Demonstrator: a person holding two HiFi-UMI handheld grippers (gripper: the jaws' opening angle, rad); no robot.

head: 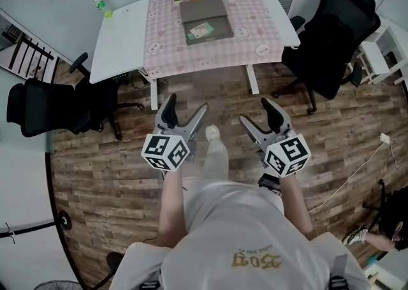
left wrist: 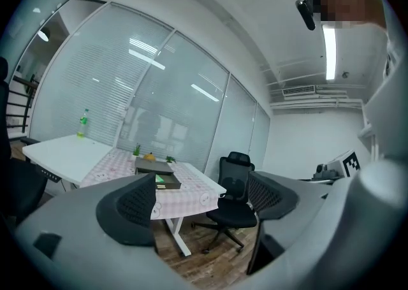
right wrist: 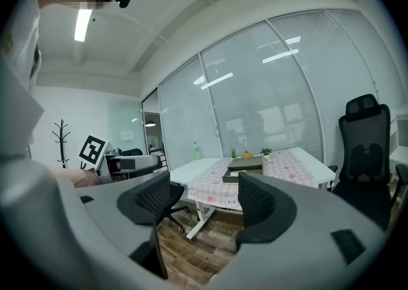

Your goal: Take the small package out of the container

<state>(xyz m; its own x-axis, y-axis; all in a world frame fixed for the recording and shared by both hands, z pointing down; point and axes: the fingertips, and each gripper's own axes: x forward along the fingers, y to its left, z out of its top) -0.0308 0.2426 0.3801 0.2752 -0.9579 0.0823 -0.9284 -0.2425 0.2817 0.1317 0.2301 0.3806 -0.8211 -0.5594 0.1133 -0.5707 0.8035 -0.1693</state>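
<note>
On the left gripper (head: 185, 111) and right gripper (head: 258, 113) the black ribbed fingers stand wide apart, with nothing between them. The flat green-and-white package (head: 201, 30) lies in the near end of the shallow grey container (head: 204, 8), straight ahead and well apart from both. The container's long side runs away from the person on the pink-checked tabletop (head: 255, 21), perhaps slightly nearer the left gripper.
</note>
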